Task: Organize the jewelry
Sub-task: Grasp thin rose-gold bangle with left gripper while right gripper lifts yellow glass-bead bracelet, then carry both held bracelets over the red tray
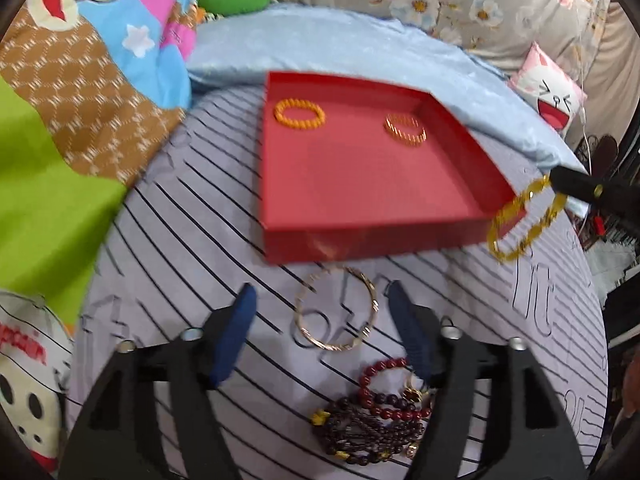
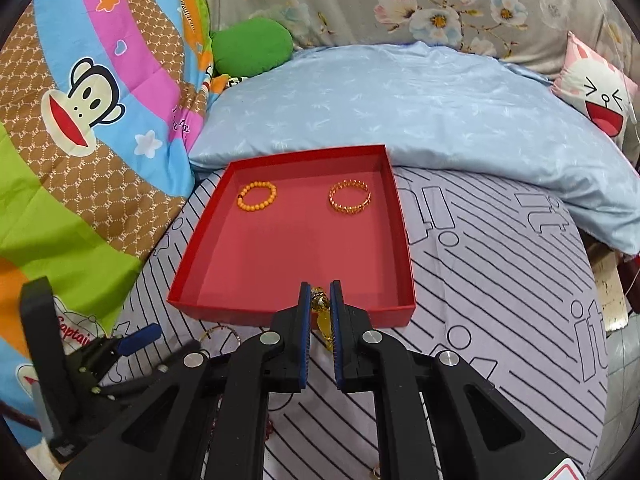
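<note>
On the striped sheet stands a red tray (image 1: 360,240) (image 2: 288,316). An orange bead bracelet (image 1: 299,115) (image 2: 258,197) and a gold cuff bangle (image 1: 405,130) (image 2: 349,197) lie in its far half. My left gripper (image 1: 320,292) (image 2: 164,344) is open just in front of the tray. A thin gold bangle (image 1: 336,310) (image 2: 218,334) lies flat on the sheet between its fingers, untouched. My right gripper (image 2: 320,286) (image 1: 560,178) is shut on a yellow bead bracelet (image 2: 322,320) (image 1: 524,220), which hangs at the tray's near right corner. A heap of dark red bead strands (image 1: 380,412) lies under the left gripper.
A light blue pillow (image 2: 420,112) lies right behind the tray. A bright cartoon quilt (image 2: 80,140) rises along the left, with a green cushion (image 2: 252,46) at the back. A pink cartoon cushion (image 2: 600,96) sits at the far right, by the bed's edge.
</note>
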{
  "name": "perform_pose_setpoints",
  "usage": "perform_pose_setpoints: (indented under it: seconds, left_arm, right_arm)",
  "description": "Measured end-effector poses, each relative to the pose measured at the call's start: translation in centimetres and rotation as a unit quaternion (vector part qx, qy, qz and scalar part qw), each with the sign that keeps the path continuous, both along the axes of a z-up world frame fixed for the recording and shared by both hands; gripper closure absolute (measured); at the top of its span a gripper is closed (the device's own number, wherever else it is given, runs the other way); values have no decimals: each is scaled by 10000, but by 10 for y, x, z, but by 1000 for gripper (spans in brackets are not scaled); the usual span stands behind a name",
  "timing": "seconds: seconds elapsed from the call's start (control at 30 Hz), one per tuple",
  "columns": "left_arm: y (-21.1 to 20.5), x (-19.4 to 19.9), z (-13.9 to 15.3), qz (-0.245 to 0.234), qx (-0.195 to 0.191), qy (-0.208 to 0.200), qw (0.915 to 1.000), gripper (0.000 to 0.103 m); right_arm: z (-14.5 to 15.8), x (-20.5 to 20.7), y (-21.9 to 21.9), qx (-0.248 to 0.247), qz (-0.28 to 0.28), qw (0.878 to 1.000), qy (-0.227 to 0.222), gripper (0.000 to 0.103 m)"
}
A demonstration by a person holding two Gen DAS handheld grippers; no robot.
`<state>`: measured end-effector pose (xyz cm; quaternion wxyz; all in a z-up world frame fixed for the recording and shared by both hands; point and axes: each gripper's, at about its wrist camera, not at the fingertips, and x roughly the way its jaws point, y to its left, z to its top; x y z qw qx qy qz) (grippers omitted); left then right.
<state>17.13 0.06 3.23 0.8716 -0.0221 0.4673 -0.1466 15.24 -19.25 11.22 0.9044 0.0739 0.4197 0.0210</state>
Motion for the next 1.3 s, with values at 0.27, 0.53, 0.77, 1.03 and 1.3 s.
perform_pose_setpoints:
  seconds: [0.27, 0.53, 0.77, 1.03, 1.3]
  left_arm:
    - [-24, 3, -29, -116, 330, 92, 9993, 30]
    - [-21, 4, -25, -170, 293, 83, 9994, 51]
    - [-17, -2, 3, -199, 76, -40, 9998, 51]
    - [-19, 32, 64, -311, -160, -552, 9979, 51]
    - [-32, 103, 89, -232, -179, -935, 9952, 51]
  right_arm:
    - [-7, -4, -3, 41, -29, 10000, 74, 95]
    - [-8, -1, -8, 75, -58, 9999, 58, 95]
    - [1, 4, -10, 54, -32, 10000, -35, 95]
    - [29, 46, -2, 99, 293, 9992, -242, 95]
    - [38, 109, -1, 713, 493, 9954, -412, 94]
